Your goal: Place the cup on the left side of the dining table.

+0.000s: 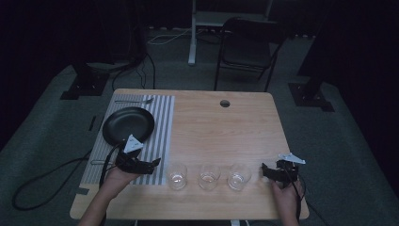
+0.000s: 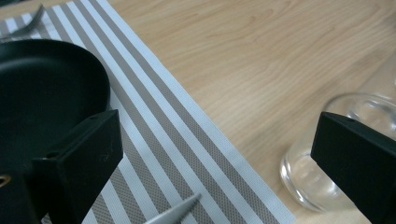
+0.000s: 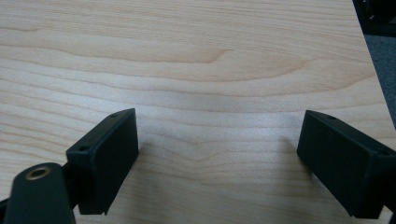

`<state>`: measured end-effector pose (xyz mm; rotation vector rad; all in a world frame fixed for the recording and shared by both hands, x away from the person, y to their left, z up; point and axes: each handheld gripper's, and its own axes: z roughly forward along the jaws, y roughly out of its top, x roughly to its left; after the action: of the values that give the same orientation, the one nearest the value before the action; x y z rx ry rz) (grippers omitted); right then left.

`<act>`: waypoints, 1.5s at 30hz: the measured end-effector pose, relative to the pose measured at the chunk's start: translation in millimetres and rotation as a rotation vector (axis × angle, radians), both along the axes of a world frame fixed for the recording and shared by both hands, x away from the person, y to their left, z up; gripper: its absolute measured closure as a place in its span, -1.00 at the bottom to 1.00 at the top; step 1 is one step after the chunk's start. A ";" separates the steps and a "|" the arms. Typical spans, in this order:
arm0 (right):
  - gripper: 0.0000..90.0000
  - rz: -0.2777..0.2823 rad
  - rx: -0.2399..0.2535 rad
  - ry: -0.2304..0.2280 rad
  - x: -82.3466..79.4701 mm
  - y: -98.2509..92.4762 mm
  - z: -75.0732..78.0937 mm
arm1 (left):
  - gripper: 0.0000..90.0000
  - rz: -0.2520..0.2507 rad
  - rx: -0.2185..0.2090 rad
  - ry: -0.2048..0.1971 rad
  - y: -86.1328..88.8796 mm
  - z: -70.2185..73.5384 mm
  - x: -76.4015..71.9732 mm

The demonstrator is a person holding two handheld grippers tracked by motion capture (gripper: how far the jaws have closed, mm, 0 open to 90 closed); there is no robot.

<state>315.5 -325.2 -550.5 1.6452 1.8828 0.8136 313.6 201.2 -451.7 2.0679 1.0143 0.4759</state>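
**Table setting with two hand-held grippers: contents, near edge to far edge**

Nearest the person, two forearms enter from the bottom of the high view. The left hand holds the left gripper over the near end of the striped placemat; its jaws stand wide apart with nothing between them. The right hand holds the right gripper low over the bare wood near the table's right edge; its jaws are likewise spread wide and empty, as the right gripper view shows above plain wood grain.

Between the two grippers, a row of three clear drinking glasses stands upright on the wooden table: the left glass just beside the placemat's near right corner, the middle glass, and the right glass near the right gripper. The glasses stand apart from one another. In the left gripper view, the left glass sits partly behind the right-hand jaw, on wood just off the placemat.

A silver utensil tip lies on the placemat's near end; what kind of utensil cannot be told.

Farther along the placemat rests a black plate, just beyond the left gripper. Beyond the plate, at the placemat's far end, lies a fork.

A round cable hole sits near the table's far edge. Behind the table, on the grey floor, stands a dark folding chair.
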 end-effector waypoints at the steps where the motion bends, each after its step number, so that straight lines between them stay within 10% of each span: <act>1: -0.73 0.000 0.000 0.000 0.0 0.0 0.0 | -0.94 -0.004 0.002 -0.002 -2.2 1.3 1.1; 45: -0.73 0.000 0.000 0.000 0.0 0.0 0.0 | -0.94 -0.331 0.033 0.026 -110.7 16.7 16.6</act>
<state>315.5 -325.1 -550.5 1.6458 1.8828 0.8135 330.2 90.5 -435.0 2.2214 0.6621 0.2972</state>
